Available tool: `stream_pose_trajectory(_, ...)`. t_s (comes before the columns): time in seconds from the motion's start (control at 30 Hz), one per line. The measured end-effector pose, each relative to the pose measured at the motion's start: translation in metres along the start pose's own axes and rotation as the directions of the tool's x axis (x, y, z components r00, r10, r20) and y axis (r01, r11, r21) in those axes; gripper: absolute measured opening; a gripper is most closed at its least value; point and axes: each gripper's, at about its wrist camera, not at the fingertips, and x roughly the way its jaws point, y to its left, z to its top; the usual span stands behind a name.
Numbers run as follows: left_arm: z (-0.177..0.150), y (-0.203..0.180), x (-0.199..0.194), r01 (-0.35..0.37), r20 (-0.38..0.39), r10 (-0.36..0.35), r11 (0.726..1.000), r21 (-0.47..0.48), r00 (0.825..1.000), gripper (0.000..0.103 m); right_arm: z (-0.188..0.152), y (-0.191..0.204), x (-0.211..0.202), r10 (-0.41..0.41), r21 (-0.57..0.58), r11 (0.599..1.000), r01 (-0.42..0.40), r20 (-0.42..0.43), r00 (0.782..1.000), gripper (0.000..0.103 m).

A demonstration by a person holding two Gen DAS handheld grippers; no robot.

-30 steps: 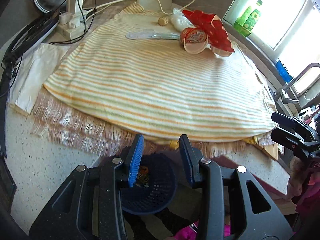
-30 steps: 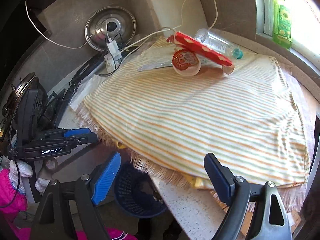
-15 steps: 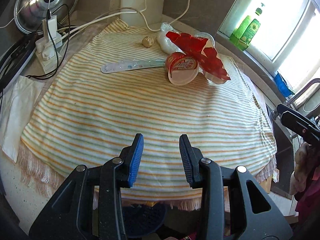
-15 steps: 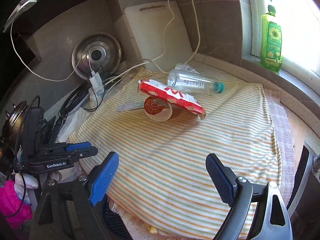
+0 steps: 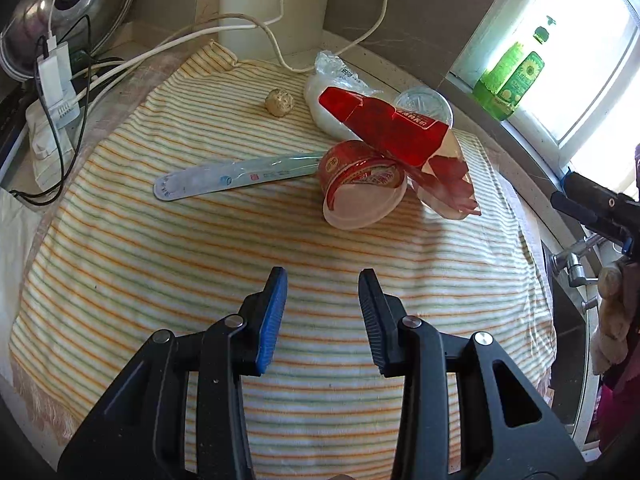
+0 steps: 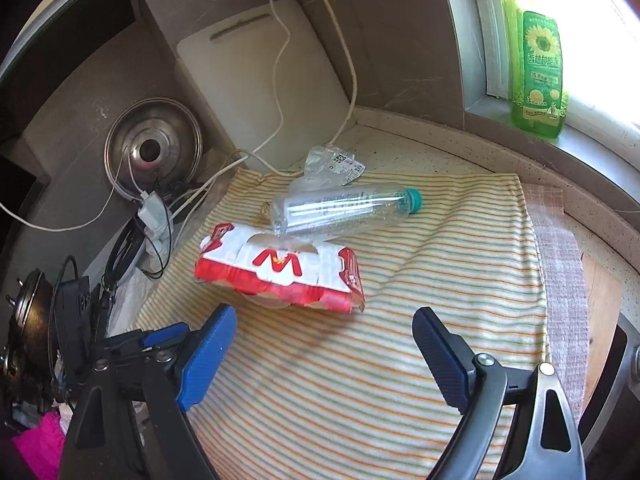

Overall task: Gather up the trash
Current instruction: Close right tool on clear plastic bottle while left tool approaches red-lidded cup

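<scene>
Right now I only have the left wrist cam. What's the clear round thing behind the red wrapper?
Observer: That's the base of a plastic bottle. It lies on its side.
Operator: Capped?
Observer: Yes, with a teal cap on the end that points toward the window side.
Operator: Right gripper state?
Observer: The right gripper is wide open and empty. It is over the striped cloth, with the red wrapper just ahead of its fingers.
</scene>
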Motion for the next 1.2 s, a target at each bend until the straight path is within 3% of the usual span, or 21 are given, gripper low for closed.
stream_pose_trajectory(0.17,0.015,-0.006,0.02,-0.02,-0.006,0.02,1.0,0.024,1.0,0.037,0.032,-0.018,0.021,0.006,0.078,0.997,-0.003,-0.032,0.999,0.1)
stream_pose_trajectory(0.43,0.024,-0.014,0.039,-0.042,-0.011,0.042,0.998,0.045,0.999,0.037,0.067,-0.049,0.068,0.053,0.271,0.962,-0.022,-0.107,0.993,0.101)
stream_pose_trajectory(0.73,0.025,-0.017,0.053,-0.067,-0.01,0.068,0.996,0.052,0.998,0.037,0.08,-0.082,0.122,0.153,0.541,0.84,-0.05,-0.147,0.977,0.101)
stream_pose_trajectory(1.0,0.029,-0.018,0.06,-0.083,-0.006,0.083,0.993,0.08,0.997,0.037,0.073,-0.092,0.157,0.217,0.673,0.737,-0.066,-0.144,0.965,0.101)
stream_pose_trajectory(1.2,0.032,-0.014,0.063,-0.086,-0.001,0.086,0.994,0.066,0.996,0.037,0.067,-0.096,0.175,0.259,0.727,0.682,-0.078,-0.141,0.955,0.099)
